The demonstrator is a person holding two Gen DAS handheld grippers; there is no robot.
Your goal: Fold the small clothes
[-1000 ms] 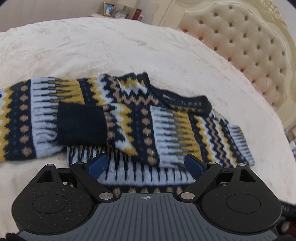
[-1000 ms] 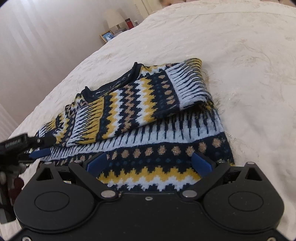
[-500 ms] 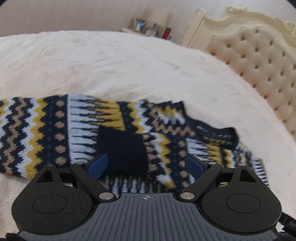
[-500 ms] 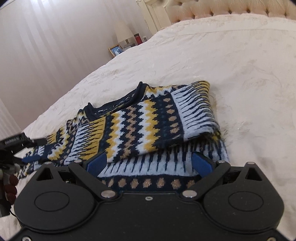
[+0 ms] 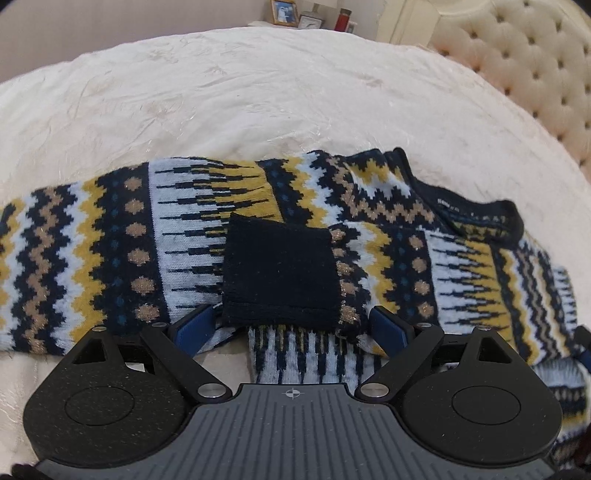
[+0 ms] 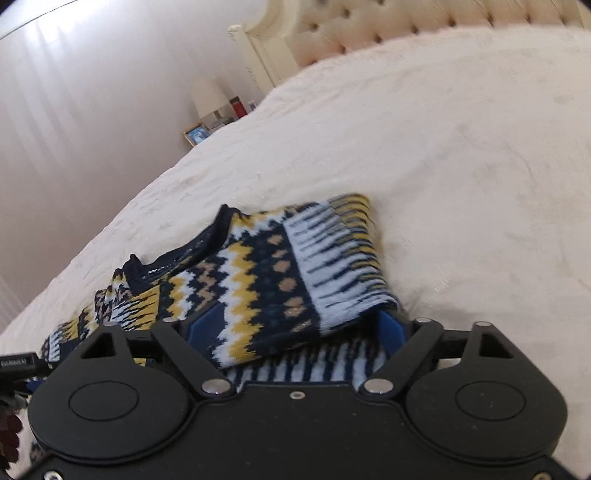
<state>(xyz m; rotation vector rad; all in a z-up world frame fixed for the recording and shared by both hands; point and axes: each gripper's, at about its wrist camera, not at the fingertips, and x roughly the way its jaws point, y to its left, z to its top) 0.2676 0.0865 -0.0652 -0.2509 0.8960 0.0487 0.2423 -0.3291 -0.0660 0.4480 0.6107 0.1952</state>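
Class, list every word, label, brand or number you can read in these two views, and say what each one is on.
Woven lettering on the sweater's neckband: too blurred to read.
White print on the black device at the left edge of the right wrist view: too small and blurred to read.
Framed picture on the nightstand: no readable text.
Nothing else carries writing.

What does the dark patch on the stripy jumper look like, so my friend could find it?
Start at the big cream bed, then find the zigzag jumper lying on it. In the jumper's middle, a sleeve folds across it, ending in the cuff: a plain navy square, the only part without pattern.
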